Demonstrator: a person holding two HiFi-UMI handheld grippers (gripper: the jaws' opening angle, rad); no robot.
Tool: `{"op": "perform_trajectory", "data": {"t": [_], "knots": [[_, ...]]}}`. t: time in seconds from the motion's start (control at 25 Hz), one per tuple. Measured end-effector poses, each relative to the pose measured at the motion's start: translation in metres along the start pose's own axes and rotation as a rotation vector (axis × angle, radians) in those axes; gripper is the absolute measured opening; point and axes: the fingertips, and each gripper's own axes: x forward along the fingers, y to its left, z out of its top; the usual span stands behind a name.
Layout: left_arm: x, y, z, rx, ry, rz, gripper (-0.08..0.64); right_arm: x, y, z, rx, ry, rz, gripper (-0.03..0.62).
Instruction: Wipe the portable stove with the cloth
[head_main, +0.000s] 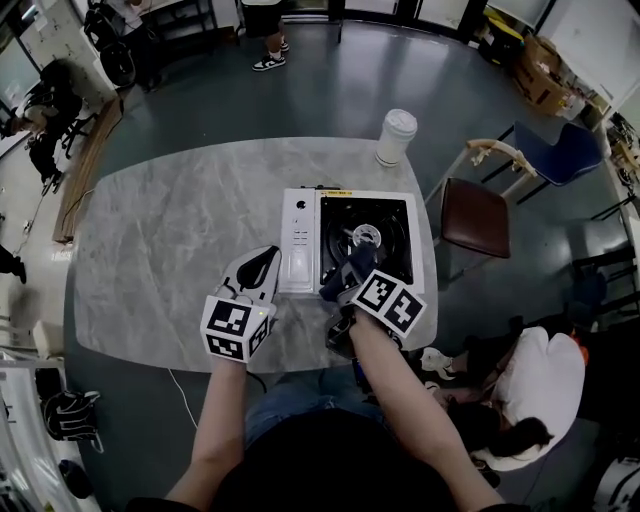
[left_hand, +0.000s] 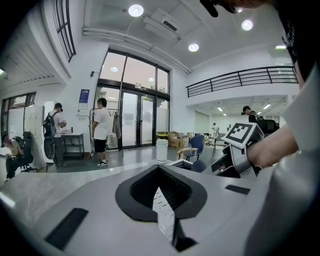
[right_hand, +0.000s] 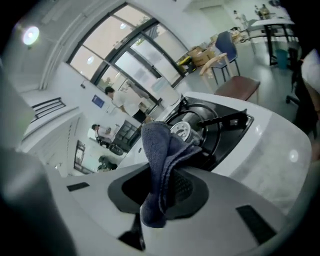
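The right tool (head_main: 356, 279) is clamped on the blue cloth (head_main: 338, 284), and the right gripper view shows it well: a fold of cloth (right_hand: 160, 165) is pinched between the jaws, with a loose flap standing up in front of them. The cloth hangs over the near edge of the portable stove (head_main: 299, 232), which sits on the right half of the desk (head_main: 170, 230), and it points at the round burner (right_hand: 182, 130) in the black well. The left tool (head_main: 262, 270) has its jaws together on nothing of the task, and its tip is just beside the stove's near left corner; I cannot tell whether it touches. To wipe well from here, I judge the grip should stay firm and the tool should tilt down so the loose flap lies flat on the surface, not just its edge. Overlapping strokes from far to near would suit the white top. Around the black pan supports (right_hand: 225, 121), slow and careful passes look wise, because the prongs could snag the fabric. The stove may slide on this smooth marble-look top, so the left tool could rest against the white control panel (head_main: 298, 255) to steady it.
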Motion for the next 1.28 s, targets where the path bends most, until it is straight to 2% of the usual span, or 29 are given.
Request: {"op": "perform_trajectory", "data": {"t": [0.08, 0.2, 0.36, 0.84, 1.08, 1.28], "knots": [[0.0, 0.003, 0.0, 0.005, 0.001, -0.014, 0.008, -0.002, -0.008, 0.001, 0.078, -0.049, -0.039, 0.077], [-0.001, 0.008, -0.004, 0.001, 0.009, -0.031, 0.008, 0.0, -0.018, -0.009, 0.128, -0.043, -0.086, 0.077], [-0.004, 0.012, -0.014, -0.008, 0.028, -0.046, 0.008, 0.007, -0.015, -0.02, 0.17, -0.035, -0.069, 0.077], [0.006, 0.01, -0.017, -0.018, 0.037, -0.095, 0.008, 0.006, -0.012, -0.028, -0.143, 0.128, -0.08, 0.075], [0.017, 0.001, -0.016, -0.016, 0.035, -0.12, 0.008, 0.002, -0.019, -0.032, -0.174, 0.18, -0.065, 0.075], [0.025, -0.003, -0.013, -0.016, 0.032, -0.125, 0.008, -0.001, -0.032, -0.023, -0.157, 0.241, -0.043, 0.077]]}}
